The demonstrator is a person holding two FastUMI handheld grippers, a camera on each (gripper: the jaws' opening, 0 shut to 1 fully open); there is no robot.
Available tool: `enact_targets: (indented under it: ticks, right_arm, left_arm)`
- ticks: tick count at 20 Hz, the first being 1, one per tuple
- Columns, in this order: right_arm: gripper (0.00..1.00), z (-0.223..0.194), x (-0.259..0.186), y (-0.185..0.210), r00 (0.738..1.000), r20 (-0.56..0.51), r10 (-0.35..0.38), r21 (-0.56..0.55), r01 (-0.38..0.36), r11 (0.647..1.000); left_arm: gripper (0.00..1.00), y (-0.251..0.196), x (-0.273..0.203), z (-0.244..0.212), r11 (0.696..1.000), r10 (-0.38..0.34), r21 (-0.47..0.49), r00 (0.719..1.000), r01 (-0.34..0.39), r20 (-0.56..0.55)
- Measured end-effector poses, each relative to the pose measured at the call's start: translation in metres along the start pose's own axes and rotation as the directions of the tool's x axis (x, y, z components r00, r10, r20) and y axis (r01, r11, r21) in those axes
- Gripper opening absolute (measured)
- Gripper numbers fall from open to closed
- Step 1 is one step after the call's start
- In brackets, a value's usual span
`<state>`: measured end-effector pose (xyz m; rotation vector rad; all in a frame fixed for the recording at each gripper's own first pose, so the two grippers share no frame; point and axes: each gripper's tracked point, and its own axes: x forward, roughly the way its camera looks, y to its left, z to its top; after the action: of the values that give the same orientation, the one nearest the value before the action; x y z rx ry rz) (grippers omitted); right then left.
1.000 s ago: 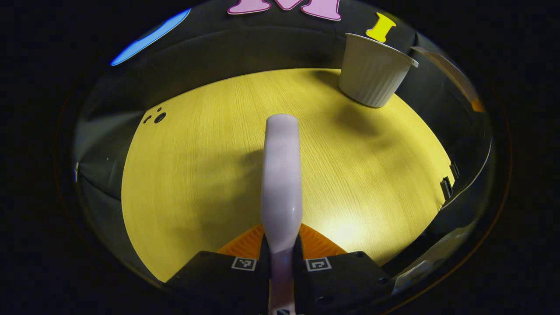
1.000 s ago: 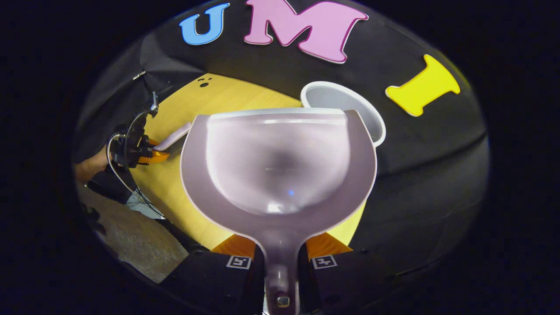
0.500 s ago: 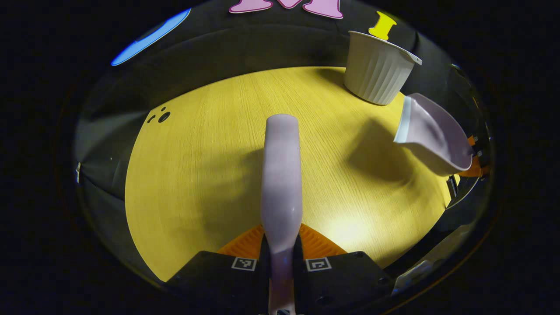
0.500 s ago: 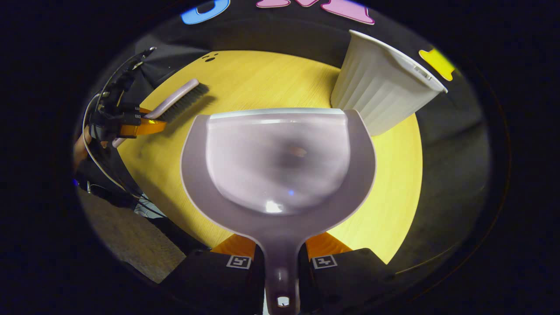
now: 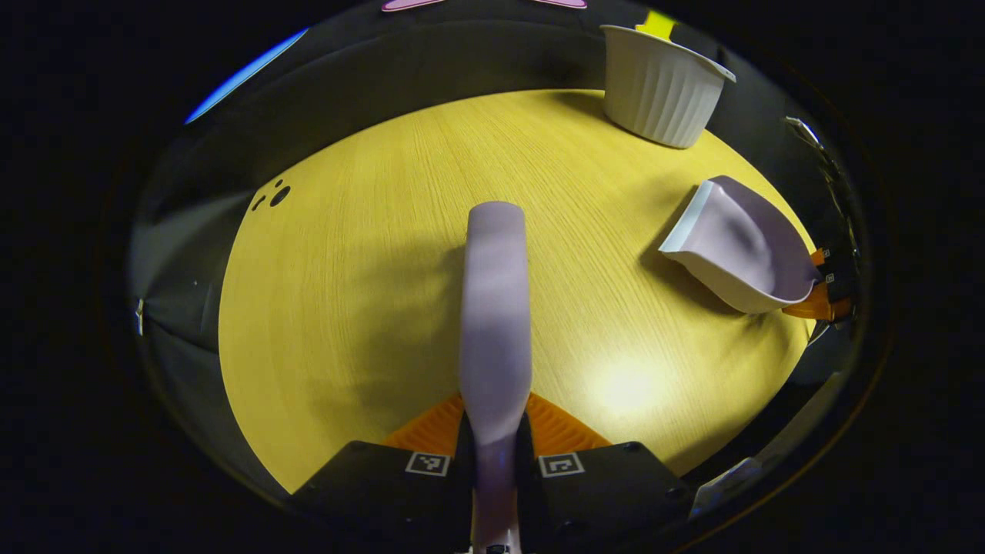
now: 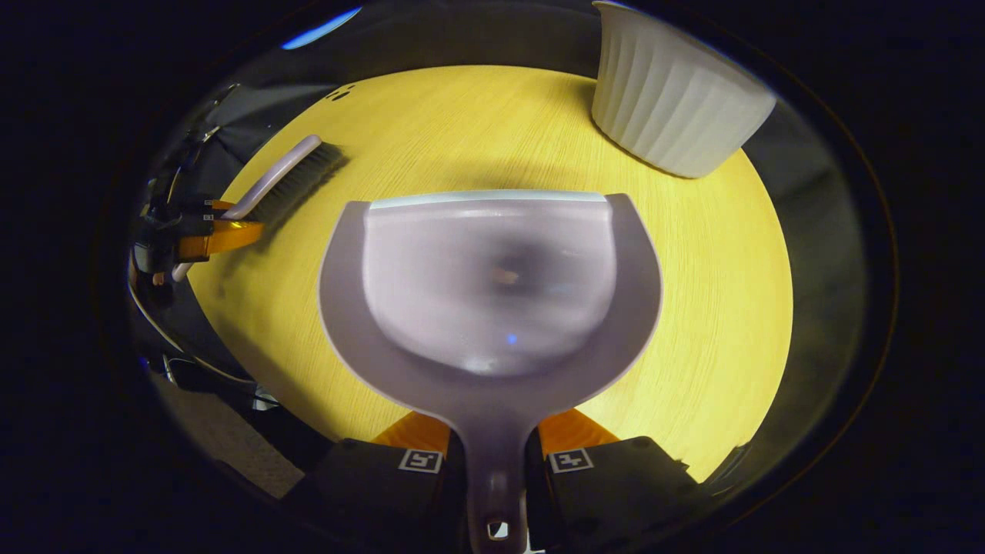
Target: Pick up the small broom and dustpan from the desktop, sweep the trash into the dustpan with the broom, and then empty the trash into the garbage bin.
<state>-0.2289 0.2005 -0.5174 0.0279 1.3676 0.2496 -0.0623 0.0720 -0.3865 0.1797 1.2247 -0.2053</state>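
My right gripper (image 6: pixel 494 450) pinches the lilac plastic dustpan (image 6: pixel 489 300) level over the wooden desktop (image 6: pixel 708 292); my left gripper (image 5: pixel 494 446) clamps the lilac broom (image 5: pixel 496 308), clear of the ribbed white bin (image 6: pixel 677 108).

Count: 1 broom (image 5: pixel 495 308), 1 dustpan (image 6: pixel 489 300), 1 white ribbed bin (image 5: pixel 659 75), 1 wooden desktop (image 5: pixel 369 254), 2 grippers: left gripper (image 5: pixel 492 450), right gripper (image 6: pixel 494 450).

Two close fisheye views angled down from opposite sides, sharing the yellow tabletop (image 5: pixel 369 254) and white bin (image 6: pixel 677 108).
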Motion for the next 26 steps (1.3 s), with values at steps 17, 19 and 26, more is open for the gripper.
enact_targets:
  ticks: [17,19,26]
  right_arm:
    - [0.41,0.005,-0.041,0.005,0.998,0.038,0.043,0.033,-0.044,0.998]
    - [0.41,0.006,-0.06,0.003,0.997,0.066,0.047,0.029,-0.049,0.998]
    - [0.36,0.051,-0.125,0.005,0.962,0.267,0.053,0.031,-0.063,0.998]
  left_arm:
    - [0.31,0.008,-0.029,0.0,0.995,0.071,0.062,0.997,-0.074,0.037]
    - [0.31,0.007,-0.04,0.001,0.995,0.075,0.065,0.996,-0.078,0.052]
    - [0.31,0.01,-0.092,0.039,0.993,0.096,0.053,0.978,-0.108,0.187]
